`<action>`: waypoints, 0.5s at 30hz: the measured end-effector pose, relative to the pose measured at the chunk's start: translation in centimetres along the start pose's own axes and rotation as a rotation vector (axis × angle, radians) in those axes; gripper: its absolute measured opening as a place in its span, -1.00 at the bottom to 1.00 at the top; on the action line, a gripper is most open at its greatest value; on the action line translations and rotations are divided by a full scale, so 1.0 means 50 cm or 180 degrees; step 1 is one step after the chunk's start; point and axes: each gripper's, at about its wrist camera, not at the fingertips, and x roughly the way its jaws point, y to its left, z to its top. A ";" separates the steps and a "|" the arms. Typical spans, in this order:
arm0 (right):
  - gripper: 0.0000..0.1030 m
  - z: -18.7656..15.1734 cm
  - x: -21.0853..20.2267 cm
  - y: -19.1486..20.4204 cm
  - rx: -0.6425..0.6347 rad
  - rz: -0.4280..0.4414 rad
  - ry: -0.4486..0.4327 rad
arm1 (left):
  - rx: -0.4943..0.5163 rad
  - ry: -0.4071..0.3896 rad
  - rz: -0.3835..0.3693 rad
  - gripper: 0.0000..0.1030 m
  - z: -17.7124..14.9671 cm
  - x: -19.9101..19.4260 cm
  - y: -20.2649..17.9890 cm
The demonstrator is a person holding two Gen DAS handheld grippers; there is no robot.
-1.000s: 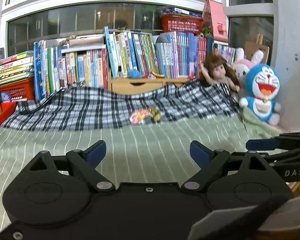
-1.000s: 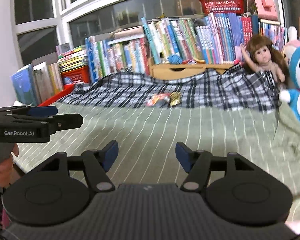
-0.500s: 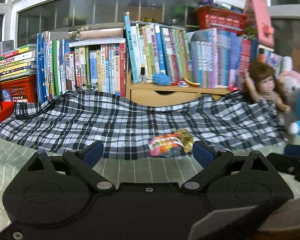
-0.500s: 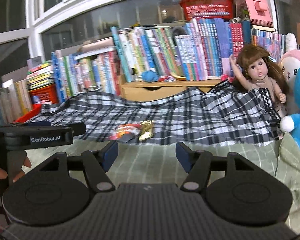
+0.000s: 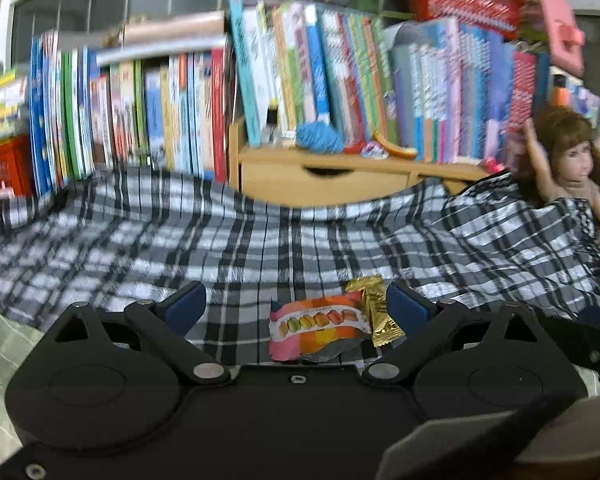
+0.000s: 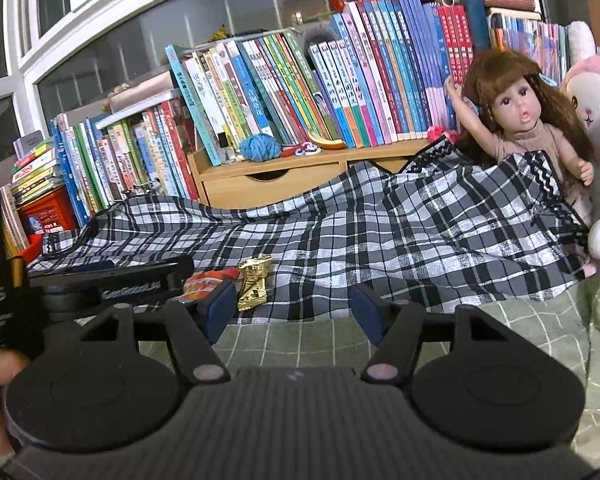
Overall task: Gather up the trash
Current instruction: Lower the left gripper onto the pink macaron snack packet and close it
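The pink snack wrapper and the gold wrapper lie touching on the plaid cloth at its front edge, on the bed; the left tongs stand apart and empty, with both wrappers between their tips, toward the right one; the right tongs are apart too, empty, just beside the gold wrapper; a likely slip is pinching loose plaid with the foil and dragging the cloth, or catching only one wrapper since the gold one sits at the right tip; the two tools are close and could knock; the left tool's side seems to read "GenRobot.AI", blurred; the wrapper print is unreadable.
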 end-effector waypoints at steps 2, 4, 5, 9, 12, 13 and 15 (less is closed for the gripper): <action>0.47 0.000 0.011 -0.002 -0.0008 -0.0003 0.0020 | -0.0090 0.0108 -0.0005 0.87 -0.001 0.026 0.001; 0.47 -0.002 0.020 -0.003 -0.0018 -0.0012 0.0043 | -0.0140 0.0206 -0.0023 0.87 -0.002 0.047 0.003; 0.47 -0.003 0.025 -0.004 -0.0022 -0.0017 0.0056 | -0.0162 0.0239 -0.0013 0.87 -0.004 0.056 0.003; 0.47 -0.005 0.036 -0.006 -0.0030 -0.0040 0.0099 | -0.0219 0.0357 -0.0003 0.88 -0.008 0.090 0.005; 0.47 -0.005 0.037 -0.005 -0.0113 -0.0057 0.0132 | -0.0334 0.0479 0.0027 0.88 -0.013 0.120 0.008; 0.47 -0.004 0.038 -0.004 -0.0154 -0.0071 0.0139 | -0.0390 0.0508 0.0035 0.88 -0.017 0.129 0.011; 0.47 -0.004 0.040 -0.004 -0.0207 -0.0097 0.0143 | -0.0503 0.0555 0.0018 0.84 -0.024 0.142 0.017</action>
